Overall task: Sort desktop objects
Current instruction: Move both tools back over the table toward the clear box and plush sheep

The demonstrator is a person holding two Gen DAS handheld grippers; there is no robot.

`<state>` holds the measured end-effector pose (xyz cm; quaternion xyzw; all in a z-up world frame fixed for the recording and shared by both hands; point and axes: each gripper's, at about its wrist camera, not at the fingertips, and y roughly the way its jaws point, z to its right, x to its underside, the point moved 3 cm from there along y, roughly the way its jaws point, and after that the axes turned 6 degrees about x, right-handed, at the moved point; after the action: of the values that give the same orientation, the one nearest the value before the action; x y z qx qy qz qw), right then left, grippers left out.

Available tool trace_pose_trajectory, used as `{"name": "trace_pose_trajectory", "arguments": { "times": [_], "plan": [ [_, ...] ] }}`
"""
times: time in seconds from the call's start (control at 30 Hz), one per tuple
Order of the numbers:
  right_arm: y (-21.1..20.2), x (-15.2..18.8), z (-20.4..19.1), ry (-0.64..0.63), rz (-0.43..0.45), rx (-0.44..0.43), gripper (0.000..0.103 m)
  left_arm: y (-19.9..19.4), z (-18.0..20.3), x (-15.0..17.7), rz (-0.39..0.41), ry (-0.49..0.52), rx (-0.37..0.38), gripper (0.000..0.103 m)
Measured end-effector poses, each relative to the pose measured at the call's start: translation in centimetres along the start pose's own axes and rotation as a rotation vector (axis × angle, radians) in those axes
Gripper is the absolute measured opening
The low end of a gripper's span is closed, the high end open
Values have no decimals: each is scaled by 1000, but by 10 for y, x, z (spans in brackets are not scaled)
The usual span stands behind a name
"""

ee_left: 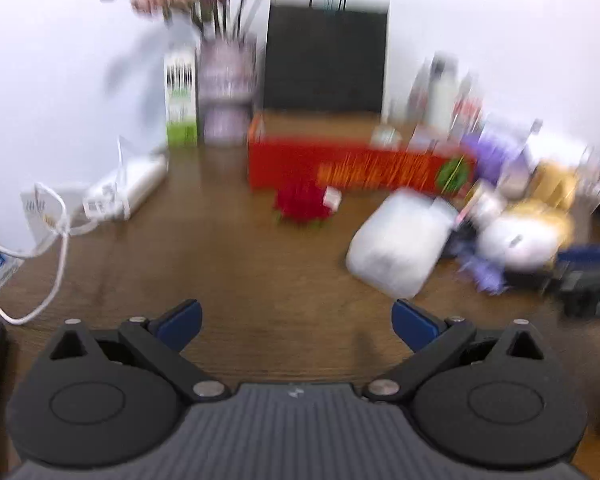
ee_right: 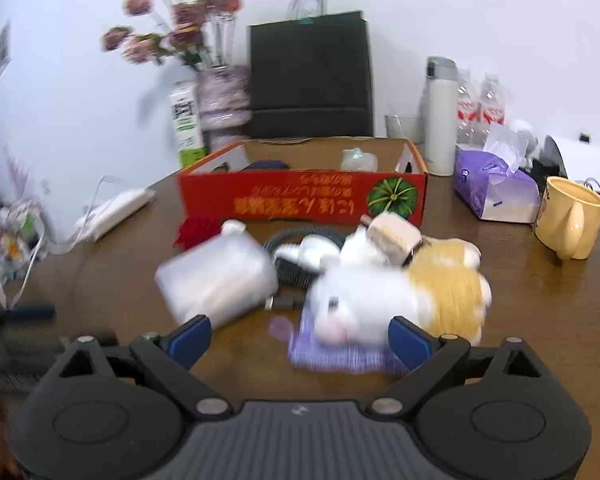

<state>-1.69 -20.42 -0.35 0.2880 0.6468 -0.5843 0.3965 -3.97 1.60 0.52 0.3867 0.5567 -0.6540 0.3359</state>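
plush cat (ee_right: 400,292) lying sideways, head left

Red cardboard box (ee_right: 304,196) w/ pumpkin print sits open-topped mid-bench, a few small items inside. In front: red flower (ee_right: 196,231), translucent white plastic pouch (ee_right: 216,280) tilted, black cable (ee_right: 288,256) + white charger (ee_right: 316,250), white/yellow plush toy (ee_right: 400,292) on its side atop purple cloth (ee_right: 332,354).

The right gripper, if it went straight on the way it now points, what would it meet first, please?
Most likely the plush toy lying on the purple cloth; the open right gripper points at its white head, though depth is uncertain.
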Motion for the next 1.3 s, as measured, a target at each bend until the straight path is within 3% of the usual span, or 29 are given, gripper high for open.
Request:
{"name": "trace_pose_trajectory", "arguments": {
  "times": [0.13, 0.2, 0.43, 0.87, 0.97, 1.07, 1.23, 1.3],
  "plan": [
    [-6, 19, 6, 57, -44, -29, 95, -9, 9, 5, 77, 44, -39, 103],
    [-9, 20, 8, 76, -24, -52, 96, -10, 13, 6, 98, 68, -48, 103],
    [-9, 24, 7, 82, -25, -27, 97, -13, 21, 10, 136, 133, -78, 103],
    [-5, 23, 6, 68, -38, -24, 97, -1, 12, 7, 28, 51, -21, 103],
    [-6, 18, 7, 67, -16, -17, 97, 8, 14, 0, 7, 44, 7, 103],
    [-8, 3, 14, 84, 37, 6, 97, 21, 16, -17, 39, -14, 121, 103],
    [15, -30, 46, 137, 51, 115, 97, 78, 36, -43, -68, 74, 206, 103],
    [34, -42, 67, 198, 17, 141, 96, 98, 45, -45, -138, 108, 254, 103]
  ]
}}
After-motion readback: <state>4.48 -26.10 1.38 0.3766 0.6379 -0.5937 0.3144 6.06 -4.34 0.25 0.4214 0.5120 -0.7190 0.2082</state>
